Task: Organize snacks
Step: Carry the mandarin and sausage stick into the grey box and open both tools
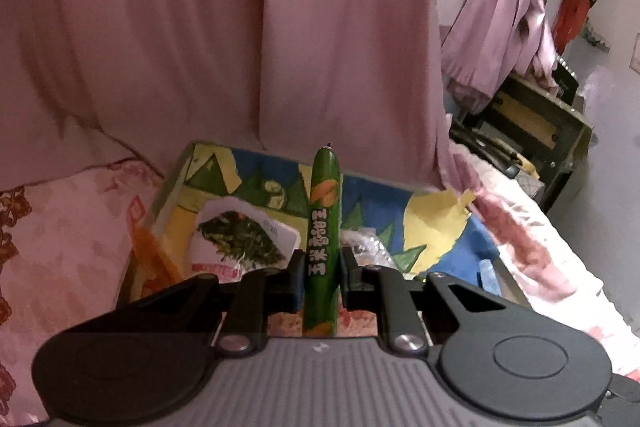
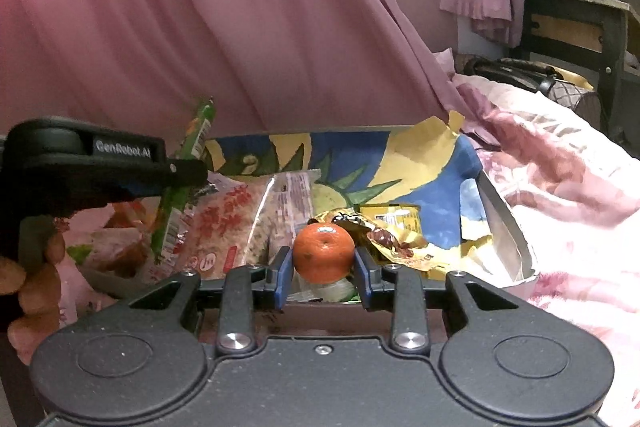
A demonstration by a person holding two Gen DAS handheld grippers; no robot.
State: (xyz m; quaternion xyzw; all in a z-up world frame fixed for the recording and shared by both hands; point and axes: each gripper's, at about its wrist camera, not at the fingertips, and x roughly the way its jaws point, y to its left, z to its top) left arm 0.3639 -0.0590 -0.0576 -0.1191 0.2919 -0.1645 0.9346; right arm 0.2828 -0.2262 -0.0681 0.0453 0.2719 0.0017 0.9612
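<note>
L gripper (image 1: 320, 277) is clamping a green sausage stick (image 1: 323, 227) upright betw. its pads; R gripper (image 2: 323, 269) is squeezing a small orange (image 2: 324, 251). Both are hanging over a colourful box (image 1: 436, 223) w/ snack packets (image 2: 236, 223) lying inside, sitting on floral bedding (image 1: 60, 259). Pink curtain (image 1: 200, 27) is draping behind; wooden shelf (image 1: 536, 131) is standing at right.

Lower end of green sausage stick (image 1: 322, 247) hidden behind gripper body; packet print unreadable; box (image 2: 424, 163) floor mostly covered by snack packets (image 2: 240, 223); bedding blurred.
</note>
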